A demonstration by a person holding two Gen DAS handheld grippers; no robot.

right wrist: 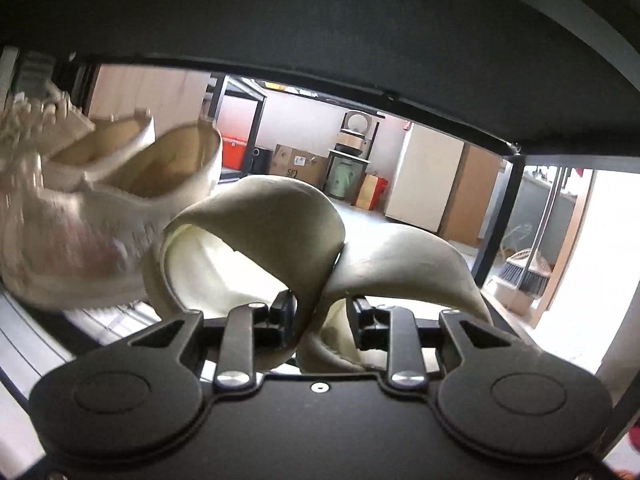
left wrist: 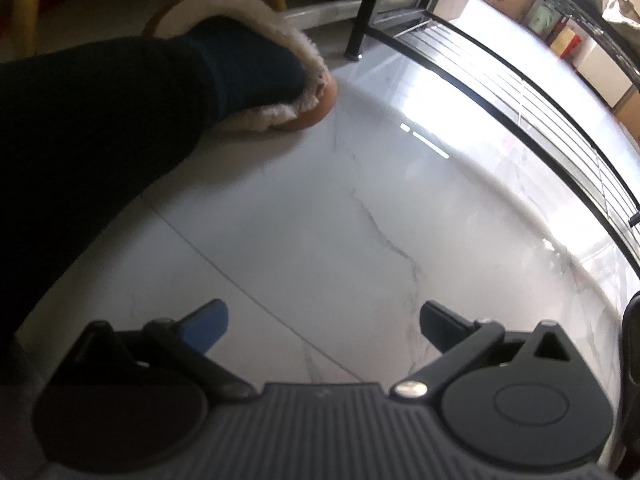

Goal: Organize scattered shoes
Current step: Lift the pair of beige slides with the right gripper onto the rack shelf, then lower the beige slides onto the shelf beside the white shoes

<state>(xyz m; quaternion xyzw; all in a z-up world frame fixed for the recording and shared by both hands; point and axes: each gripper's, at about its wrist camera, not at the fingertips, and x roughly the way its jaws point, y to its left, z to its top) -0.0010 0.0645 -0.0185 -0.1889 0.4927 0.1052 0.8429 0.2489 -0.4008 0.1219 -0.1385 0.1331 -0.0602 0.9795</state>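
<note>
The black shoe rack surrounds my right gripper; its upper shelf is over me. On the lower shelf at my left stand two white sneakers, heels toward me. My right jaws pinch a pair of greenish slides by their pressed straps, straight ahead, just beside the sneakers. My left gripper is spread wide above bare floor, the rack at its right.
</note>
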